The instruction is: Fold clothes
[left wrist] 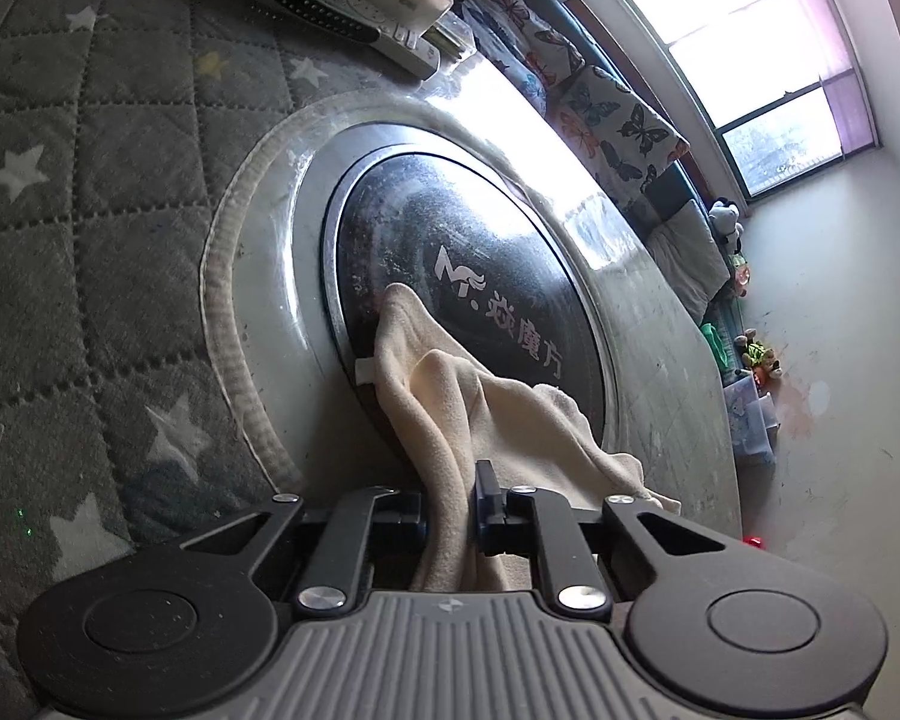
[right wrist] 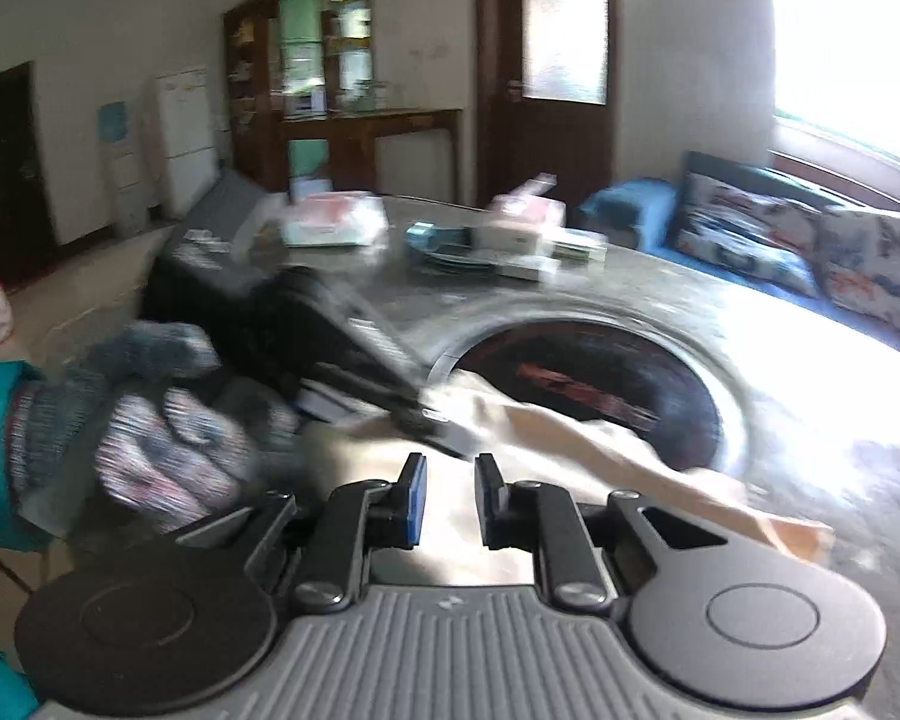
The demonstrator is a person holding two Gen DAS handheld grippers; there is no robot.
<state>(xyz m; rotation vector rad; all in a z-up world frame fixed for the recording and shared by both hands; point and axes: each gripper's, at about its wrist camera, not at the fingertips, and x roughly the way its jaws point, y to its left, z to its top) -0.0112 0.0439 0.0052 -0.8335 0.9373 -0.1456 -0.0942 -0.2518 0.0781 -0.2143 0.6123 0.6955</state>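
Note:
A cream cloth lies partly on the black round plate set in the table top. My left gripper is shut on the near end of the cloth, which runs back between its fingers. In the blurred right wrist view the same cloth stretches across the plate's near edge. My right gripper is open and empty just above the cloth. The left gripper and a gloved hand show at the left of that view.
The table is metal with a steel ring around the plate. A star-patterned grey mat lies beside it. Boxes and a remote sit at the far side. Butterfly cushions line a sofa under the window.

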